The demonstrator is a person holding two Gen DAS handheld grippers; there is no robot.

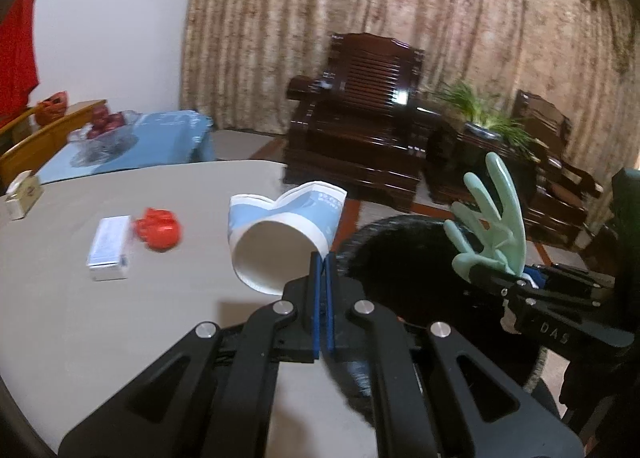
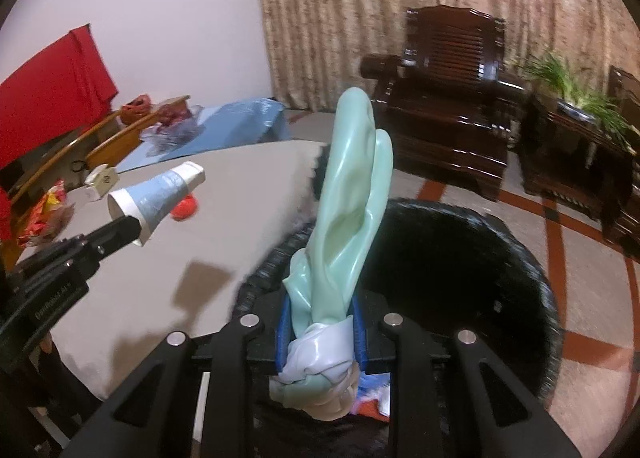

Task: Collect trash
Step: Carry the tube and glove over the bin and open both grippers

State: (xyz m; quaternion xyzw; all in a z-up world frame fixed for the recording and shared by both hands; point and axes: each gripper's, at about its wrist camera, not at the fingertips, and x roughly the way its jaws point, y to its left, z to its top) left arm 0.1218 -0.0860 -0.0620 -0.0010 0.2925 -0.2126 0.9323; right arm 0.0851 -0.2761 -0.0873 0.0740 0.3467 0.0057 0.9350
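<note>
Mint-green rubber glove [image 2: 352, 193] stands limp between the blue pads [image 2: 283, 332] of our right gripper [image 2: 320, 334], clamped at its bunched, knotted cuff, the fingers flopping upward above the black trash bin [image 2: 480, 258]. It looks light, soft and slick; we judge a pinch on the wadded cuff safer than one on the smooth fingers, which could slide out.

Our left gripper [image 1: 323, 270] is fully clenched on the rim of a blue-and-white paper cup [image 1: 286, 230], held on its side over the edge of the grey table [image 1: 100, 318], just beside the bin [image 1: 400, 258]. The far end of the cup is already crushed flat, so it is thin and easily deformed; the rolled rim seems the stiffest place to hold it, and we have only a sliver of it.

Left on the table are a small white box [image 1: 109, 248], a crumpled red wrapper [image 1: 159, 229] touching or just beside it, and a carton [image 1: 22, 193] at the far edge. Those we judge light too: the box stiff enough to grip across its narrow sides, the wrapper soft enough to pinch anywhere.
</note>
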